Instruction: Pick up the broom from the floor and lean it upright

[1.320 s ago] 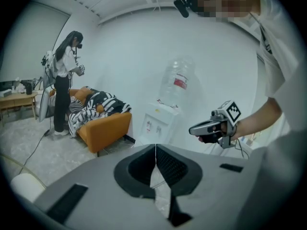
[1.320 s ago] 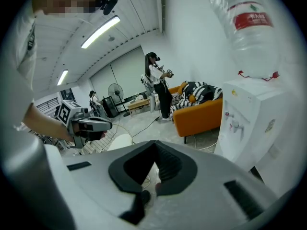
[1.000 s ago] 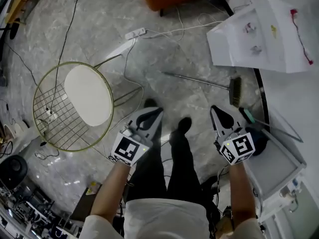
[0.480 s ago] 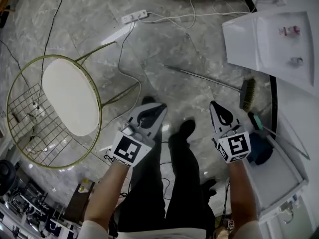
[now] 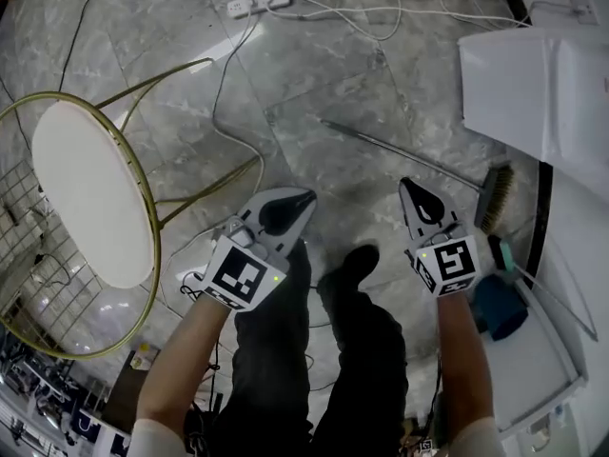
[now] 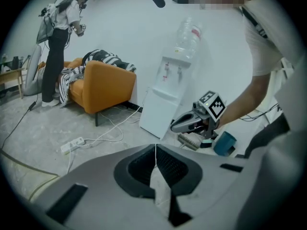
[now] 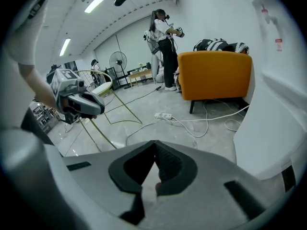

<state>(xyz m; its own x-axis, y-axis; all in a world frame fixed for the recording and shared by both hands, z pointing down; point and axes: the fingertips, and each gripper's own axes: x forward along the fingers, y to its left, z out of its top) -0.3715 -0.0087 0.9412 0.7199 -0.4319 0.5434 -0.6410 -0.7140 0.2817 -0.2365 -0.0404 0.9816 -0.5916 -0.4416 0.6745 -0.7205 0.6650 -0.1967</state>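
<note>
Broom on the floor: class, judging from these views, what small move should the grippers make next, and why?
Probably open the right gripper and lower it onto the handle of the broom just ahead of it. Its jaws are together and empty, the broom lies flat on the floor, untouched, and the left gripper is farther from it.

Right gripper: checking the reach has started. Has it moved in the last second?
Yes. In the head view the right gripper has closed in on the broom lying on the floor, without touching it.
</note>
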